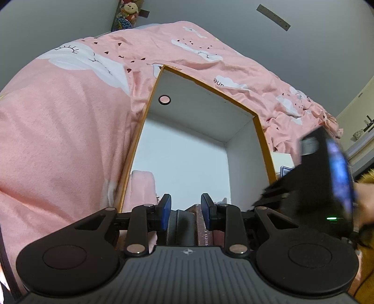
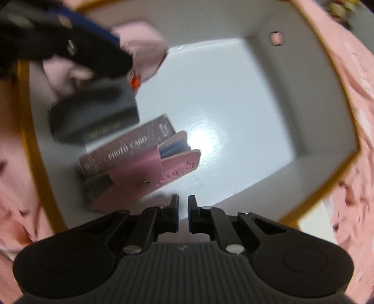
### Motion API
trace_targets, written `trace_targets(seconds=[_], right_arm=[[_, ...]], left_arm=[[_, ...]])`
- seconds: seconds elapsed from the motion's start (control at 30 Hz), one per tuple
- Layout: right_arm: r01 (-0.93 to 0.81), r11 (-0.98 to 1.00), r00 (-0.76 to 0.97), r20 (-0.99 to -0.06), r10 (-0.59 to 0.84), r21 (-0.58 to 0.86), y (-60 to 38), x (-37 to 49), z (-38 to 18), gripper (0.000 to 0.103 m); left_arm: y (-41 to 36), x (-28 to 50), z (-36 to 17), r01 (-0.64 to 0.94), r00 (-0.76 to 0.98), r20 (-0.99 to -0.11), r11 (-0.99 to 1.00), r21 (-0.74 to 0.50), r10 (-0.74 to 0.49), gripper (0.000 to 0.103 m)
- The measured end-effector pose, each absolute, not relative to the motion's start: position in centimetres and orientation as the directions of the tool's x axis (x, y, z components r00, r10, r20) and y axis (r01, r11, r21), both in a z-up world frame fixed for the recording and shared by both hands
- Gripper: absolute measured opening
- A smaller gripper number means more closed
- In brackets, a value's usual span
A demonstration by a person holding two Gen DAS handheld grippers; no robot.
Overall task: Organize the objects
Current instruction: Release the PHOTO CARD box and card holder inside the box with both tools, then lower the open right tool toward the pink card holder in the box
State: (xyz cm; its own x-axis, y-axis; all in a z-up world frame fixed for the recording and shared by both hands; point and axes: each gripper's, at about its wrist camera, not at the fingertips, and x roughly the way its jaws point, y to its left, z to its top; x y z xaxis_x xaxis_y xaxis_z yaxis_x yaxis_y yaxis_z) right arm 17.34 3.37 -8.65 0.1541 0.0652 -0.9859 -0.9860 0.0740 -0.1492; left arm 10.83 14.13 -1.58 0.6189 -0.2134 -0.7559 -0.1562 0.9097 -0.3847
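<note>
A white box with a yellow rim lies open on the pink bedding. At one end of it are a dark grey box, a maroon photo-card box, a pink snap card holder and a pink soft item. My left gripper reaches into that end. The dark grey box fills most of the gap between its blue pads, with the maroon box against the right pad. My right gripper points down over the box, shut and holding nothing; it shows blurred in the left wrist view.
Pink cloud-print bedding surrounds the box. One box wall has a round hole. A white object and a blue-patterned pack lie outside the right wall. Plush toys stand by the far wall.
</note>
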Motion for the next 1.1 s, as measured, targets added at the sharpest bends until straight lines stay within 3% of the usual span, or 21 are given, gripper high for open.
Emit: trace_targets(seconds=[0.63,0.7,0.77,1.1], right_arm=[[-0.996,0.083,0.017,-0.996,0.093,-0.009,6.2,18.5,-11.3,0.010],[-0.996,0.092,0.017,-0.996,0.090,-0.009,5.9,18.8,-11.2,0.014],[-0.995,0.101,0.022,-0.996,0.092,-0.013,5.6,19.0,-10.9,0.026],[-0.985,0.170,0.063,-0.988,0.140,-0.039,3.6,20.6,-9.0,0.028]], left_arm=[[16.1,10.7,-1.7,-0.206,0.647,-0.727,0.865,-0.457,-0.230,0.027],[16.0,10.6,-1.6,-0.200,0.651,-0.722,0.865,-0.461,-0.234,0.027],[15.8,10.6,-1.5,-0.192,0.653,-0.720,0.869,-0.456,-0.234,0.028],[14.7,10.4,-0.7,-0.153,0.662,-0.708,0.879,-0.451,-0.248,0.030]])
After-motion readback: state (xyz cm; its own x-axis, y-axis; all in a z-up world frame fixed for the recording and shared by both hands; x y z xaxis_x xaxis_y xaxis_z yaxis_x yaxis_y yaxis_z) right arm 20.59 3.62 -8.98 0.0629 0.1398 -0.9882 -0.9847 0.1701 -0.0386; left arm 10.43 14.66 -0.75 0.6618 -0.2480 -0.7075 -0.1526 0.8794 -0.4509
